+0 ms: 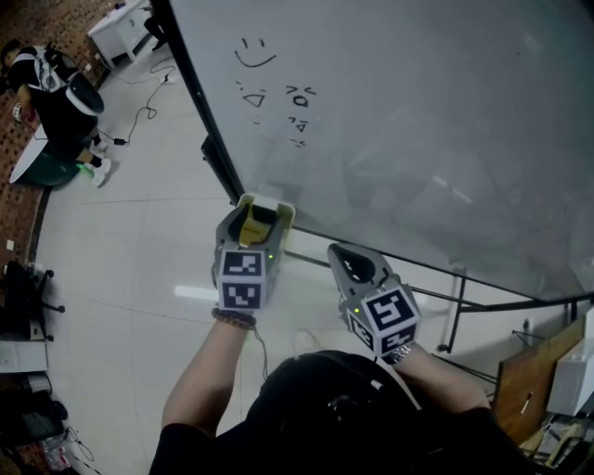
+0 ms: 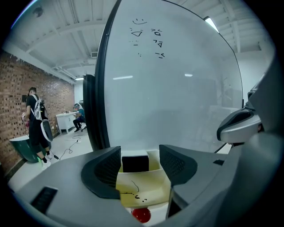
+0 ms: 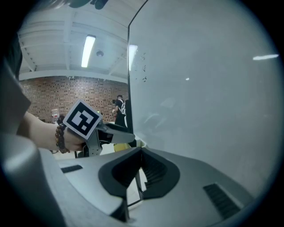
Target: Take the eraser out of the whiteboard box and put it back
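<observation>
My left gripper (image 2: 139, 156) gaped wide before the box (image 2: 146, 191), eraser (image 2: 135, 164) inside (untouched); right gripper (image 3: 140, 173) was closed, empty.

A whiteboard (image 1: 418, 121) bears 1 smiley (image 1: 254, 54) and small marks. Far left, 1 person (image 1: 56, 102) stands on the pale floor (image 1: 139, 250), a white table (image 1: 121, 28) beyond.

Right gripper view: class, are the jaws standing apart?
No, the right gripper has its jaws closed together, with nothing held between them.

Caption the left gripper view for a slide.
Open left tool lined up on the black eraser in the yellow box.
</observation>
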A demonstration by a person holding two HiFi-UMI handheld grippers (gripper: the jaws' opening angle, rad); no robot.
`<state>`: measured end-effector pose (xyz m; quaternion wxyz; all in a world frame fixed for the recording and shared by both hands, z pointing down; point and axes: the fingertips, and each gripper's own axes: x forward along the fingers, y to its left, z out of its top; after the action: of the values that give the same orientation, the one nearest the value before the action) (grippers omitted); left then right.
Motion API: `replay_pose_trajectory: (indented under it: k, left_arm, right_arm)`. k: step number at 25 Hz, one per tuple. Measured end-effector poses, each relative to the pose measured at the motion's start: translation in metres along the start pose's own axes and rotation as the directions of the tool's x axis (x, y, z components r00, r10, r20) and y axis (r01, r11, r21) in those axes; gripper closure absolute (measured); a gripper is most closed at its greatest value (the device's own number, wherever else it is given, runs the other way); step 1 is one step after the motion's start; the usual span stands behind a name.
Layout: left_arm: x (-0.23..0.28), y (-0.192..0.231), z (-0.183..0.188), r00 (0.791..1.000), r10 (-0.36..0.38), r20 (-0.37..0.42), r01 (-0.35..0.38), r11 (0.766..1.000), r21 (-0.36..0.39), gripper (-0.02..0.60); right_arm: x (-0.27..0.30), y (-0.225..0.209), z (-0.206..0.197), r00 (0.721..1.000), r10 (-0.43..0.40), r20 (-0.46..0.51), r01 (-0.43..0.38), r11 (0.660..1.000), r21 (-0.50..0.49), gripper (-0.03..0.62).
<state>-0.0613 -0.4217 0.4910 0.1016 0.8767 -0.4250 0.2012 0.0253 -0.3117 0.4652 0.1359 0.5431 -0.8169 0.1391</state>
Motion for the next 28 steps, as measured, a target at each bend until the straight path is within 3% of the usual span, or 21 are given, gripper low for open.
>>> replay_pose_trajectory:
  k: [8,21,25,28]
  left_arm:
    - [0.021,-0.001,-0.011,0.996,-0.016,-0.087,0.017,1.000,0.008,0.275]
    - [0.032,0.005,-0.016,0.993,-0.007,-0.117,0.005,1.000,-0.016,0.276]
    - [0.031,0.004,-0.013,0.994,-0.010,-0.108,0.009,1.000,-0.008,0.356]
    - [0.029,0.004,-0.012,0.995,-0.008,-0.104,0.007,1.000,-0.005,0.362]
  right_arm:
    - [0.001,-0.010,-0.002,1.000,-0.023,-0.005,0.023,1.000,0.011,0.579]
    - [0.000,-0.015,-0.003,0.999,-0.038,-0.006,0.038,0.999,0.021,0.579]
    - [0.000,-0.016,-0.003,0.999,-0.038,-0.002,0.038,0.999,0.020,0.579]
    - [0.000,-0.014,-0.002,0.999,-0.036,-0.003,0.036,0.999,0.018,0.579]
